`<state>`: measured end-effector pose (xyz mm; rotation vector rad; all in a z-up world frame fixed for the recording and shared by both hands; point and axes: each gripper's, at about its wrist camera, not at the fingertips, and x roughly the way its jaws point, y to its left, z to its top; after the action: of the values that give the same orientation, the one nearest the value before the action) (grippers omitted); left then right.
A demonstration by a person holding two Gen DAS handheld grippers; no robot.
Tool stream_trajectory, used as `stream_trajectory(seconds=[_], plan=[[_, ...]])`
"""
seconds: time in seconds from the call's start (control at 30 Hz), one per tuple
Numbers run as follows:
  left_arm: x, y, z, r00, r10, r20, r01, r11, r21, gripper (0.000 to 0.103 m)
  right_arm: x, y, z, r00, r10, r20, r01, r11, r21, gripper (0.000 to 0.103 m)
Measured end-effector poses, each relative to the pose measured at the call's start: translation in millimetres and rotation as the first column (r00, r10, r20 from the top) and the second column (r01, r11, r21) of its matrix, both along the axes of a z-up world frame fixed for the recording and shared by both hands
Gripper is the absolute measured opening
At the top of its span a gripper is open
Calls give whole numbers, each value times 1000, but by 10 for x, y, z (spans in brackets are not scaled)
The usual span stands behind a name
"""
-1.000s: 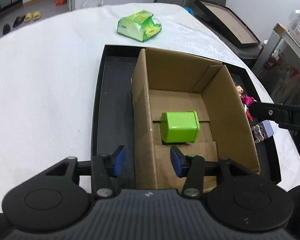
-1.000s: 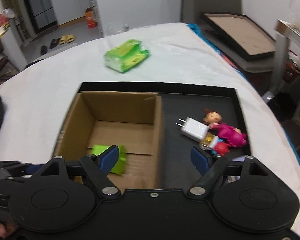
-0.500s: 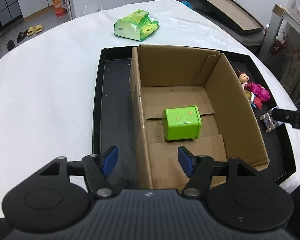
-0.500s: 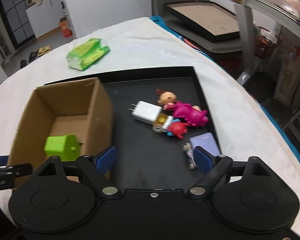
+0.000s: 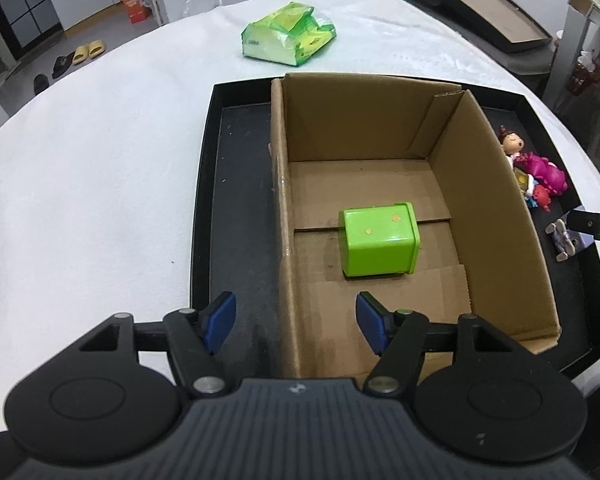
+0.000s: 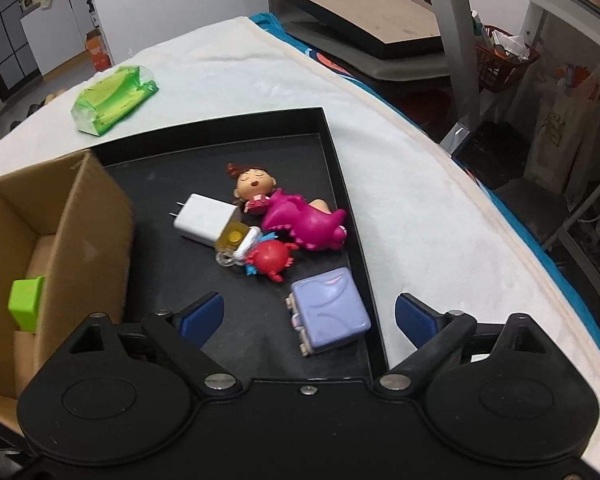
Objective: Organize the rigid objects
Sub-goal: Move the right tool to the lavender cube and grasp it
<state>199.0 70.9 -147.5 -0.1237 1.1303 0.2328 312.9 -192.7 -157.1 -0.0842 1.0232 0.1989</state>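
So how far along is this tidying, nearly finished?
Barely begun. Only the green block lies in the cardboard box. Both the left gripper and right gripper are open and empty. The charger, doll, pink dinosaur, red crab and purple toy wait on the black tray.

Open-top brown cardboard box (image 5: 380, 208): tall walls block side entry, top access only. Green plastic cube (image 5: 378, 242) sits mid-floor; free floor at 12 and 6 o'clock of it. Black rectangular tray (image 6: 340, 184): bare strip at 9 o'clock of lilac square toy (image 6: 328, 312); white charger plug (image 6: 204, 220), pink dragon figure (image 6: 308, 224), red crab toy (image 6: 270, 260) crowd together at 12 o'clock.
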Motion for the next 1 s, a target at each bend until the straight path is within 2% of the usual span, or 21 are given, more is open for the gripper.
stream_trajectory(seconds=[0.17, 0.23, 0.37, 0.5, 0.53, 1.0], plan=[[68, -51, -31, 1000, 2, -24, -2, 1000, 25, 65, 82, 26, -109, 1000, 21, -9, -21, 999, -27, 92], [91, -80, -43, 999, -6, -32, 7, 999, 36, 65, 94, 57, -145, 999, 30, -12, -31, 999, -43, 87], [144, -129, -77, 999, -16, -51, 18, 999, 47, 65, 100, 98, -206, 998, 51, -37, -53, 998, -41, 72], [174, -152, -104, 998, -23, -61, 26, 998, 54, 65, 74, 93, -244, 997, 47, -54, -49, 998, -39, 48], [175, -153, -107, 998, -23, -62, 26, 998, 54, 65, 65, 90, -251, 997, 48, -58, -50, 998, -35, 45], [162, -68, -114, 999, -9, -46, 10, 1000, 8, 65, -14, 165, -151, 995, 72, -73, -72, 997, 2, 43]])
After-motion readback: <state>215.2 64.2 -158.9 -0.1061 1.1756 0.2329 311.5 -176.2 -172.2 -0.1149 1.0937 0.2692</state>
